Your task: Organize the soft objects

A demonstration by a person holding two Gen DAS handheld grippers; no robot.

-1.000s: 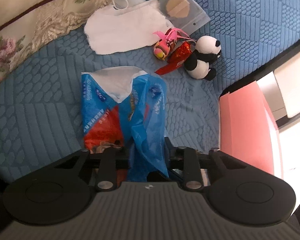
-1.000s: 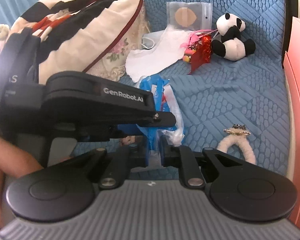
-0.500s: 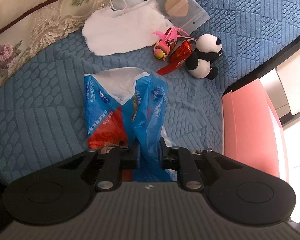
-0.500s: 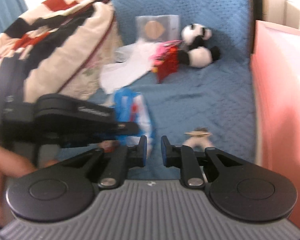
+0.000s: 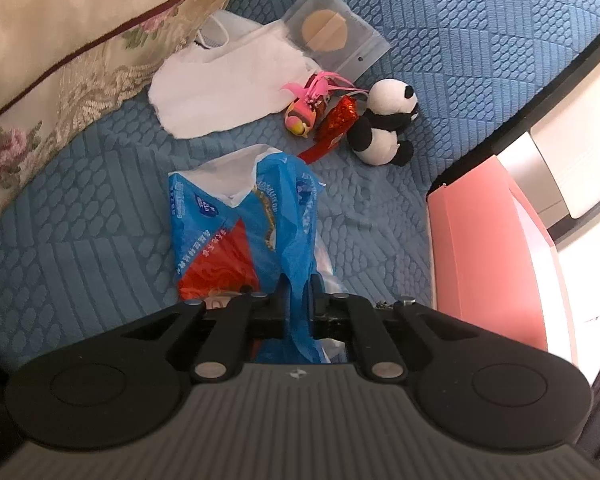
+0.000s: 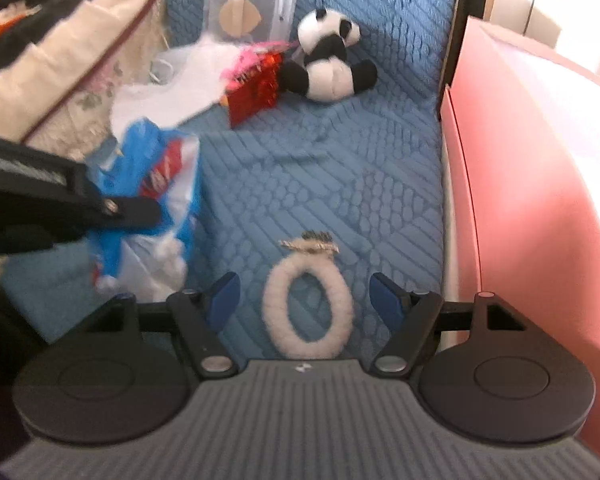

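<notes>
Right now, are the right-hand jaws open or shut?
Open. The right gripper has just spread its jaws wide, either side of the fluffy white ring, touching nothing.

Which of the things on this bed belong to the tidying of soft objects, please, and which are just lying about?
Belong to the job:
- blue plastic bag, pinched by the left gripper
- fluffy white hair tie, between the open right gripper jaws
- panda plush
- white cloth

Just lying about:
- floral pillow
- pink box
- clear packet
</notes>
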